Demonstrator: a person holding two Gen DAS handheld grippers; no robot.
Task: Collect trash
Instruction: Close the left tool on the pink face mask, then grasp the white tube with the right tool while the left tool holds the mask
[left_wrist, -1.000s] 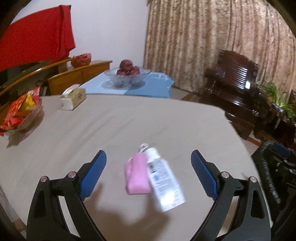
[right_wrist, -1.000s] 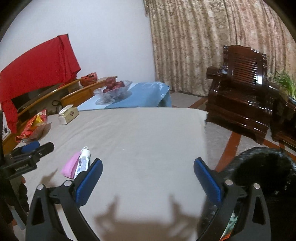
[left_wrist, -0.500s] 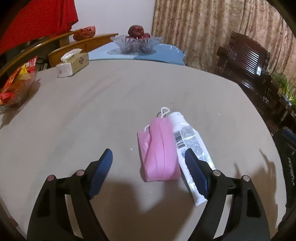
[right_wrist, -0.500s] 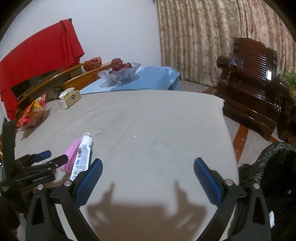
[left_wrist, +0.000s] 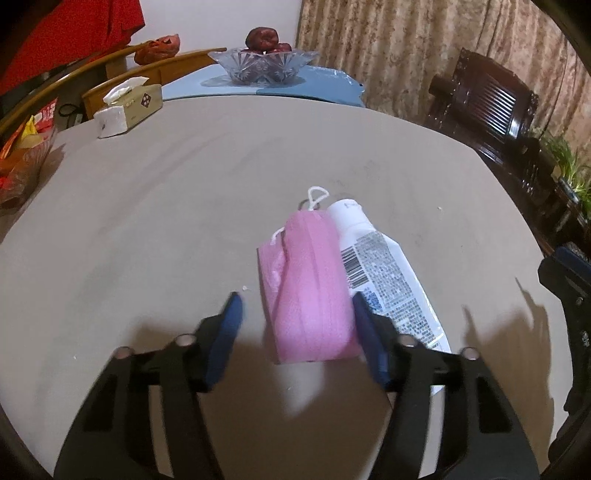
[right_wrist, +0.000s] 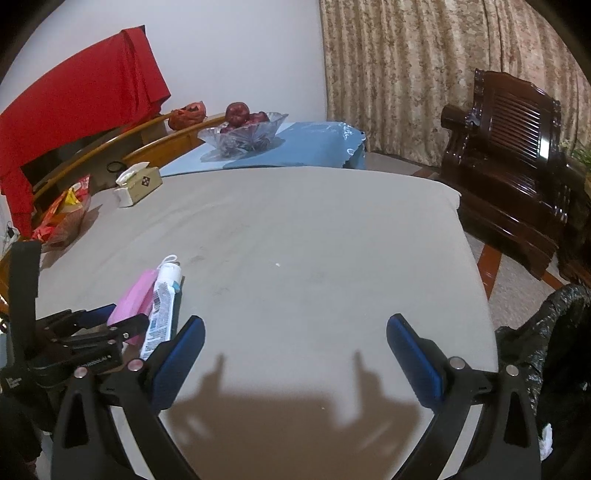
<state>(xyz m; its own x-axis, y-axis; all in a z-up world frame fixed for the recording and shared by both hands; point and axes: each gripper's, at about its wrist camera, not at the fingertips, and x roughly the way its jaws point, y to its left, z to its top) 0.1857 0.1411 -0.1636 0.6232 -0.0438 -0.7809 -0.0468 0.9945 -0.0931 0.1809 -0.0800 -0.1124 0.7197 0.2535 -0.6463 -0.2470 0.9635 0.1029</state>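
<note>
A folded pink face mask (left_wrist: 310, 284) lies on the grey table (left_wrist: 166, 206) beside a white squeeze tube (left_wrist: 384, 273) with a barcode. My left gripper (left_wrist: 295, 314) is low over the table, its blue jaws partly closed around the near end of the mask, a gap still on the left side. The mask (right_wrist: 135, 299) and tube (right_wrist: 162, 306) also show in the right wrist view, with the left gripper (right_wrist: 122, 317) at them. My right gripper (right_wrist: 295, 347) is wide open and empty above the table's near edge.
A black-lined trash bin (right_wrist: 554, 354) stands off the table's right edge. A tissue box (left_wrist: 129, 107), a snack bowl (left_wrist: 22, 158) and a glass fruit bowl (left_wrist: 264, 62) sit at the far side. A dark wooden armchair (right_wrist: 517, 166) is to the right.
My left gripper has moved forward and down onto the pink mask and its jaws have narrowed around it. My right gripper stays open and has shifted only slightly.
</note>
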